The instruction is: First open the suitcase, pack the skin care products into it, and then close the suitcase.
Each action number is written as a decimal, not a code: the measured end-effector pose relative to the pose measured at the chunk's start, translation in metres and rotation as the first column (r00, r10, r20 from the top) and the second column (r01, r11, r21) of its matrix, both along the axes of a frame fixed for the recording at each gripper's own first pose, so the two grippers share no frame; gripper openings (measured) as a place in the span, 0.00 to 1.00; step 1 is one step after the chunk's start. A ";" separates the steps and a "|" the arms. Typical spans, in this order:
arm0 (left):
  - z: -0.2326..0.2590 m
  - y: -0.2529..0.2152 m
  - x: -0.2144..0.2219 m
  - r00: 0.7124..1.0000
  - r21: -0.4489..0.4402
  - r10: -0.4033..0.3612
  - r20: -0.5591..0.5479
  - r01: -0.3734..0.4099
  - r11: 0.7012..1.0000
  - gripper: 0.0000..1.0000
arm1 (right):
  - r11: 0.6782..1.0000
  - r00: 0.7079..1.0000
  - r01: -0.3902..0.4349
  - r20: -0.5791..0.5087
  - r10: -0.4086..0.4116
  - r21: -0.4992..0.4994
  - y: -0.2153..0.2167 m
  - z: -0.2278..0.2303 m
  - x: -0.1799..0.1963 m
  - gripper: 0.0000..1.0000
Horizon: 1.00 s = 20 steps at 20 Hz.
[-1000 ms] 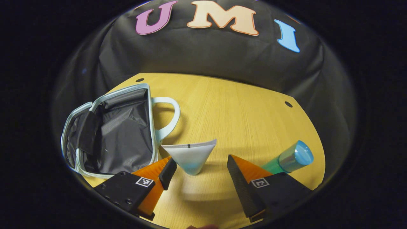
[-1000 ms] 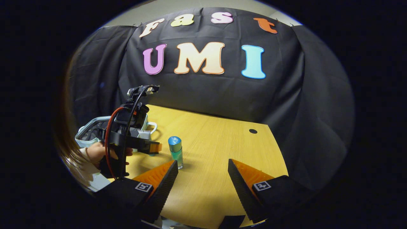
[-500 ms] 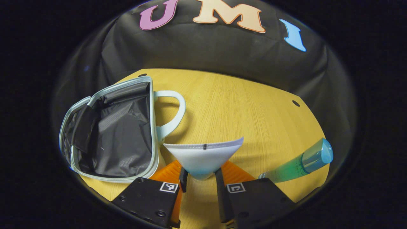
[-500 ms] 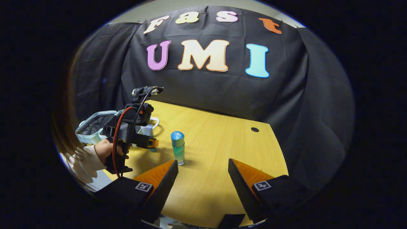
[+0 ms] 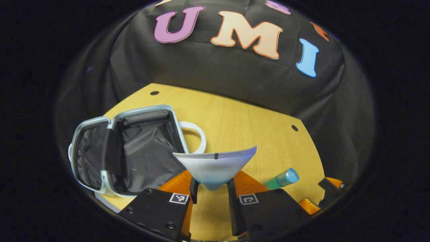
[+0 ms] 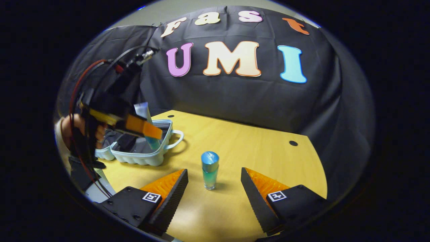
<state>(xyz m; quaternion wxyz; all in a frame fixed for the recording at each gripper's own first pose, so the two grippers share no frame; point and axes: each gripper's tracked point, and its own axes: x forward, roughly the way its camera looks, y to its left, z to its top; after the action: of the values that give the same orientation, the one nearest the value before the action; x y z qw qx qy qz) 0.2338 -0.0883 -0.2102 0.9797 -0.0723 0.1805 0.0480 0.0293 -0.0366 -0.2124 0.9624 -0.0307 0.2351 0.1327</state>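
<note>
Above table (image 5: 255, 121), left gripper (image 5: 211, 190) has lifted tube (image 5: 213, 166).

The left gripper (image 5: 211, 191) has both fingers pressed against the narrow lower end of a white tube (image 5: 214, 166), whose flat crimped end fans out wide at the top. To the left the suitcase (image 5: 127, 153) lies open on the wooden table (image 5: 242, 121), dark lining showing and its pale handle (image 5: 196, 136) toward the table's middle. A green bottle with a blue cap (image 5: 281, 178) stands to the right (partly hidden by a finger). The other gripper (image 5: 324, 195) shows at the far right edge.
</note>
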 end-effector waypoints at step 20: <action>-0.077 0.152 -0.008 0.865 -0.073 0.025 -0.501 -0.071 0.995 0.40 | 1.000 0.987 0.025 -0.158 -0.024 0.006 0.022 -0.125 0.054 0.78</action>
<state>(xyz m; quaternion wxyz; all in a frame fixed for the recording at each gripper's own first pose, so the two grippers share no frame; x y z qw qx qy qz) 0.2255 0.0632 -0.2876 0.8939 -0.1056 0.4280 0.0812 0.0829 -0.0147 -0.3369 0.9424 -0.0134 0.3106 0.1239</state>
